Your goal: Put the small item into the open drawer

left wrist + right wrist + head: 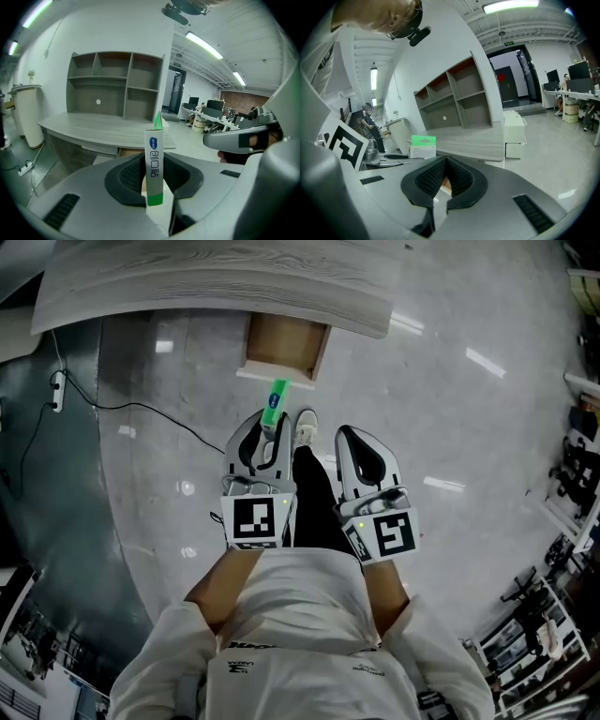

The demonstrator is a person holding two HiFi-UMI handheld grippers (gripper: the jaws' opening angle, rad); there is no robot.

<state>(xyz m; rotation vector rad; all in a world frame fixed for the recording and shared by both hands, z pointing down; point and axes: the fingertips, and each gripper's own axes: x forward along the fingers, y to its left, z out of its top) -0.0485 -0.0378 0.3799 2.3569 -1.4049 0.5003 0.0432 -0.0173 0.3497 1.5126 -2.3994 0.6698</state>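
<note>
Here the left gripper [266, 430] pinches a slim white-and-green cardboard box [154, 168] upright between its jaws, just nearer than the open brown wooden drawer [281, 343] under the pale grey wood-grain desk [216, 277]. To its right, the right gripper [445, 161] is empty, with its jaws pressed together.

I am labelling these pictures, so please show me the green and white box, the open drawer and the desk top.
green and white box [153, 159]: left gripper view, its printed white face.
open drawer [284, 341]: head view, its brown inside.
desk top [206, 282]: head view, bare grey wood.
</note>
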